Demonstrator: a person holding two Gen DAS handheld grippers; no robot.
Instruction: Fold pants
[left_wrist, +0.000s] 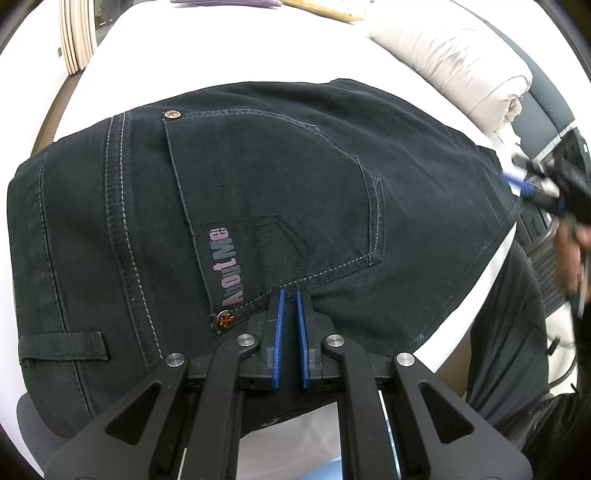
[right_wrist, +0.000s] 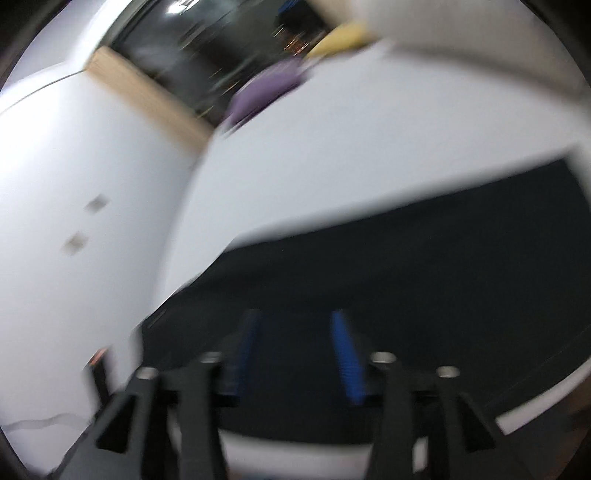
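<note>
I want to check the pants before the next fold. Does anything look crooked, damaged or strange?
Nothing stands out. The dark pants lie flat on the white bed, back pocket up, with no tear or stain visible. The right wrist view is blurred, so that end stays uncertain.

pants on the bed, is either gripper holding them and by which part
The left gripper is shut on the pants, pinching fabric just below the back pocket. The right gripper is open, holding nothing.
</note>
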